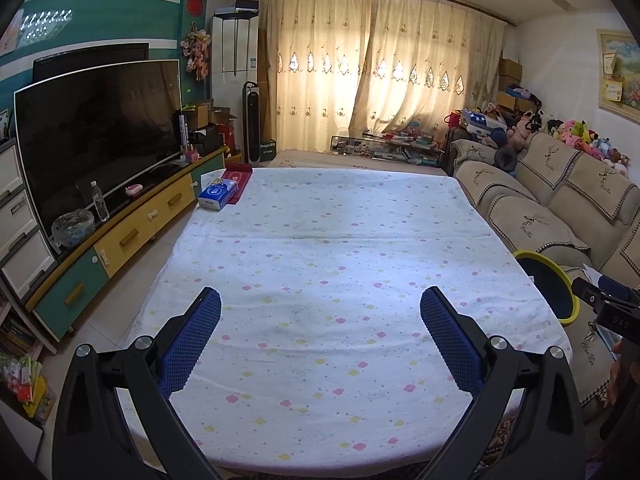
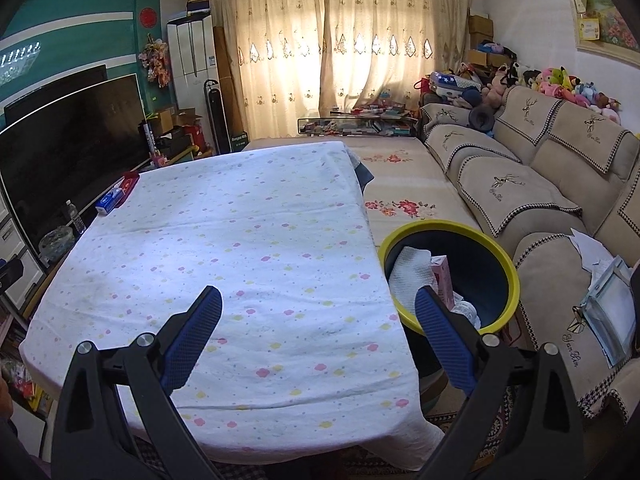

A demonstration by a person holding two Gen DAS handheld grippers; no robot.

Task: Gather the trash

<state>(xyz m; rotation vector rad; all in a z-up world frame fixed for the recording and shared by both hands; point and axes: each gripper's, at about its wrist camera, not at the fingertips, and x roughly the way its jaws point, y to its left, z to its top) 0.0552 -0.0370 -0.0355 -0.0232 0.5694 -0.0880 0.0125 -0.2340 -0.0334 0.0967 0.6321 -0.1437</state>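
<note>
Both blue-padded black grippers, left (image 1: 320, 320) and right (image 2: 318, 316), gape empty; yellow-rimmed round bin (image 2: 504, 264) holds quilted tissue (image 2: 410, 276).

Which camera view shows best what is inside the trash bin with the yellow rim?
The right wrist view: the trash bin opens toward the camera, with a white paper towel and a pink carton inside. The left wrist view shows only part of its rim at the right edge, contents unseen.
</note>
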